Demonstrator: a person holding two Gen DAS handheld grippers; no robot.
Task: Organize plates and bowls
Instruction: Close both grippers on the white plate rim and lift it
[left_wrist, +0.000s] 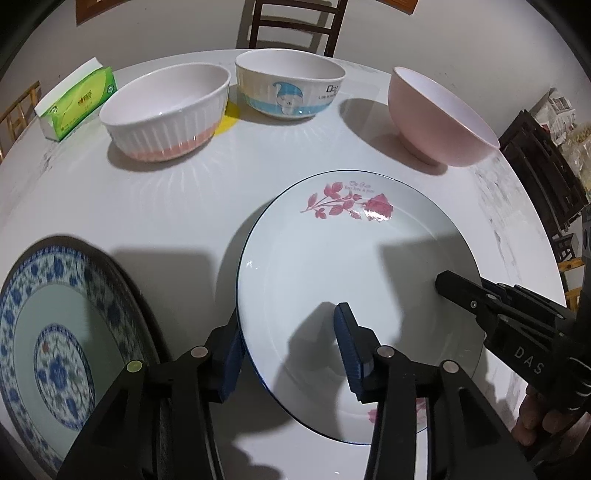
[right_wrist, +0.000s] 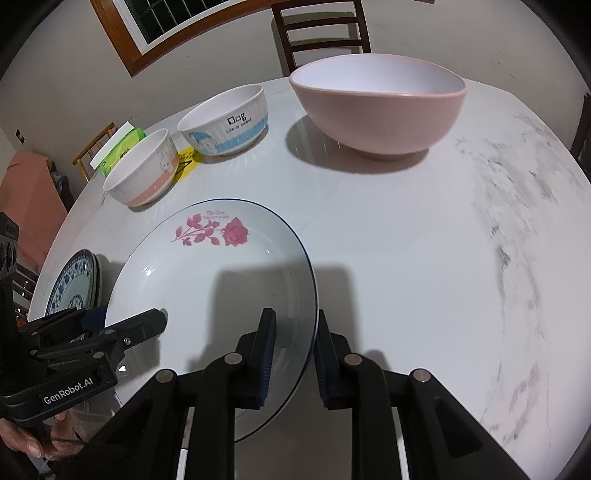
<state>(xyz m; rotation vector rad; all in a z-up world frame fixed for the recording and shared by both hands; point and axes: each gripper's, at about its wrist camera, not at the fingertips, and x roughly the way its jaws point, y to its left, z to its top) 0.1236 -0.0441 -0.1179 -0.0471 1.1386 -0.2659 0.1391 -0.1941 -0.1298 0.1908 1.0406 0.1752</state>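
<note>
Right gripper (right_wrist: 291, 354) pinches the rose plate (left_wrist: 343, 266) by its right rim near the table's front edge, left gripper (left_wrist: 291, 350) loose astride the opposite rim; keep it level toward the blue plate (left_wrist: 48, 332).

Bright light from overhead throws hard, dark shadows of the grippers across the rose plate (left_wrist: 332, 258) and under the bowls on the white table (right_wrist: 406, 258). Small glints of glare sit on the plate's printed rose and on the ribbed bowl (left_wrist: 166, 114). Both views bow strongly toward black corners; the blue plate (left_wrist: 48, 332) at the left edge and the table's right side are smeared, while the centre stays sharp.
</note>
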